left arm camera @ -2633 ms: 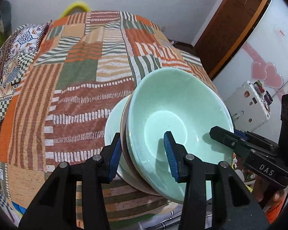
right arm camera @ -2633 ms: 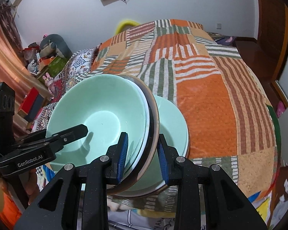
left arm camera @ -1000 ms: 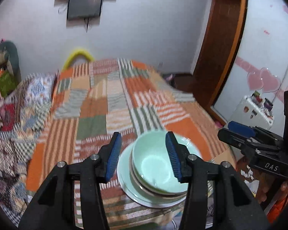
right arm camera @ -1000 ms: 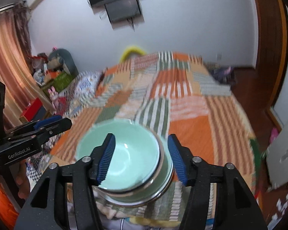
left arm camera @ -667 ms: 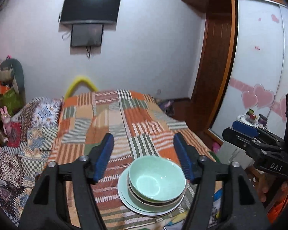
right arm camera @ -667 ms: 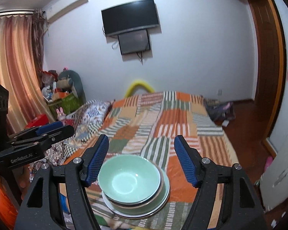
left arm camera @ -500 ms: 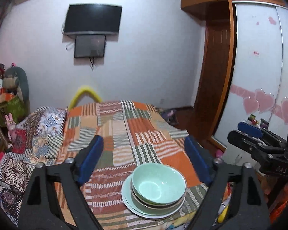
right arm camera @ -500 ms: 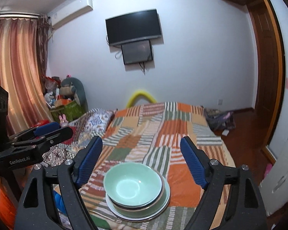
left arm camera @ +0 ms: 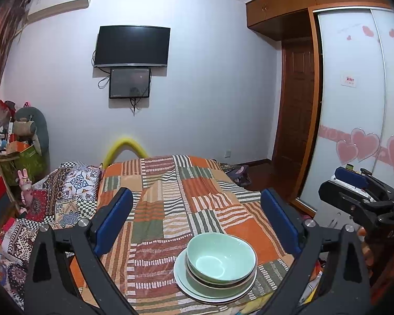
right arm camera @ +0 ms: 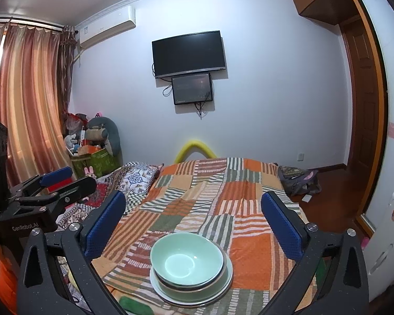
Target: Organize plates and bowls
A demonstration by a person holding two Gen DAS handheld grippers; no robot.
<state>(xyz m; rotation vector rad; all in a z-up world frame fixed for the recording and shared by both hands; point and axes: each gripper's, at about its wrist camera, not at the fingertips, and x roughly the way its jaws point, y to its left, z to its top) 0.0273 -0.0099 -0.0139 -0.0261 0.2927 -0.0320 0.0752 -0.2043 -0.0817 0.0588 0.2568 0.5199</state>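
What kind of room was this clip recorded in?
A bedroom in a home. A bed under a patchwork blanket fills the middle, a television hangs on the far wall, and a wardrobe with sliding doors stands alongside. The stack of green bowls and plates sits on the bed itself.

We see the bowl (left arm camera: 221, 257) stacked in more dishes on a plate (left arm camera: 182, 283), near the bed's (left arm camera: 170, 199) front edge, right of middle.

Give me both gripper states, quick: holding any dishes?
Left gripper: jaws opening wide, nothing between them.
Right gripper: jaws opening wide, holding nothing; the stacked dishes rest on the bedspread.
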